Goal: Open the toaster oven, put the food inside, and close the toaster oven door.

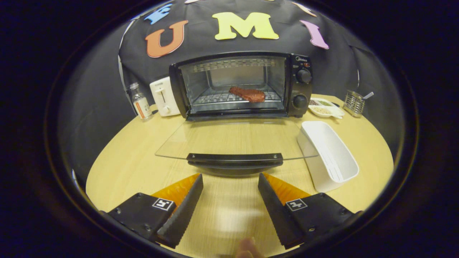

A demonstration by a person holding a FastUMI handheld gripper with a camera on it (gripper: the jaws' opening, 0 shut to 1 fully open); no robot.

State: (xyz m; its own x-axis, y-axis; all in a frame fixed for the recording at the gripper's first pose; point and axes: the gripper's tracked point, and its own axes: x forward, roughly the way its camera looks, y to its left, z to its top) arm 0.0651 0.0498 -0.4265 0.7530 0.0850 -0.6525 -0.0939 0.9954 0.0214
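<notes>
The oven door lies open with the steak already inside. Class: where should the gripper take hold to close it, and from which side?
Probably the door handle, the bar on the door's free edge. Come from the front; the open gripper faces it.

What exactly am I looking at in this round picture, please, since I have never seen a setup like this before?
You are looking through a wide-angle camera that rides on a hand-held gripper; a person carries it, no robot arm. The two wedge shapes nearest the camera are its fingers, spread apart and holding nothing.

Just ahead of them, on a wooden table, stands a toaster oven. Its glass door is folded down flat, with the dark handle nearest the fingers. A piece of food that looks like meat already lies on the rack inside, so closing the door is what remains.

Beside the door sits an empty white container. Next to the oven are a white toaster and a small bottle; on its other side, a dish of seasonings and a wire holder.
</notes>
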